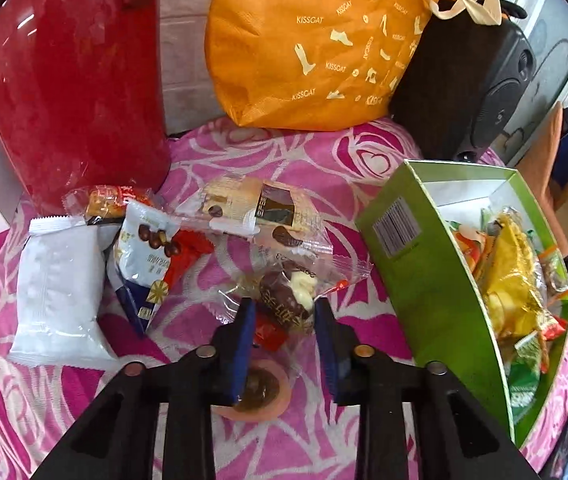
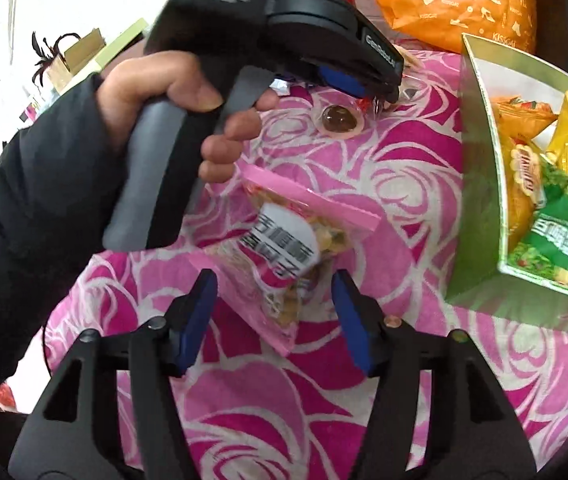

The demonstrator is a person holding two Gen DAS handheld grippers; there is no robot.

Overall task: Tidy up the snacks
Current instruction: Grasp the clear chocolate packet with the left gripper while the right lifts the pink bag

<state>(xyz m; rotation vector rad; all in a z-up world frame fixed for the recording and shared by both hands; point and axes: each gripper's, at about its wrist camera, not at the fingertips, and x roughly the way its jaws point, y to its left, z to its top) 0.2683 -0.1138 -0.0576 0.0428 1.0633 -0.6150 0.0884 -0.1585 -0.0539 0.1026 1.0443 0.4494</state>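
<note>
Blue pads on the left gripper point(image 1: 284, 320) stand apart, one on each side of a clear-wrapped chocolate snack point(image 1: 287, 300). They are not squeezing it yet. The snack lies straight ahead, and its long way runs slanting toward the green box point(image 1: 423, 280), which sits close on the right with many snacks inside. A round jelly cup point(image 1: 258, 396) lies under the gripper.

The right gripper point(image 2: 276, 312) is open too, over a pink snack bag point(image 2: 284, 248) that points away from it, a bit to the left. That bag looks nearest the right gripper.

More packets lie on a pink rose cloth point(image 1: 315, 176). Behind are a red bag point(image 1: 76, 80), an orange tote point(image 1: 315, 40) and a black speaker point(image 1: 463, 80).
</note>
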